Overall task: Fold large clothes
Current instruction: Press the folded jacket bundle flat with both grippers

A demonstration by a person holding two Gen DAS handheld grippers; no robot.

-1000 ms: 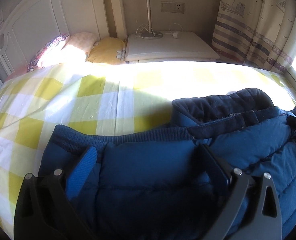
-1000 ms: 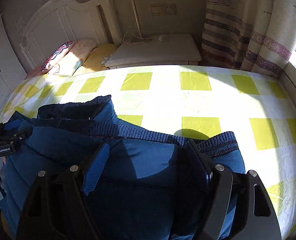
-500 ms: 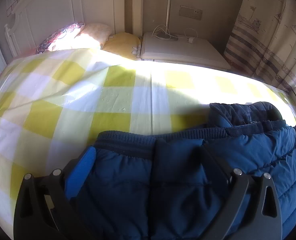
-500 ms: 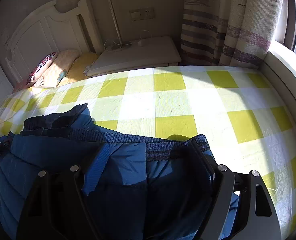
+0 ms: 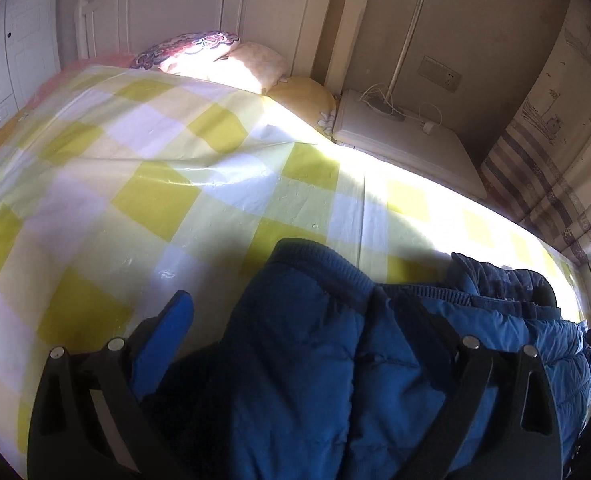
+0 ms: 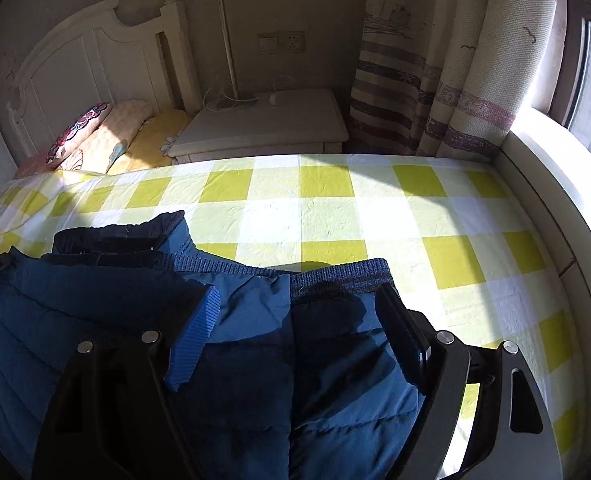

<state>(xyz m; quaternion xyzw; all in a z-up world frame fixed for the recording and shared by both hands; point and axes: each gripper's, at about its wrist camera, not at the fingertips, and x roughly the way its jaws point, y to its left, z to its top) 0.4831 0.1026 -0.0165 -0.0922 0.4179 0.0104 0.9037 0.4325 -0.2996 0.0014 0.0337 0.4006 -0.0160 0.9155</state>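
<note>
Left wrist view has the blue padded jacket lying between the fingers of the left gripper, ribbed hem pointing ahead of the tips; the blue-padded finger stands clear of the cloth over bare sheet, so the jaws look spread — whether the far finger presses the fabric I cannot tell. From the right wrist view the same jacket fills the gap of the right gripper, its hem just beyond the tips and its collar off to the left side. Those jaws are wide apart too, straddling a thick bunch of padding; a true pinch is not visible. Both tools sit at the hem edge, probably so the bottom can be carried evenly along the checked bedsheet ahead — two holds keep a bulky garment square. Beyond lie pillows, a nightstand and a curtain.
</note>
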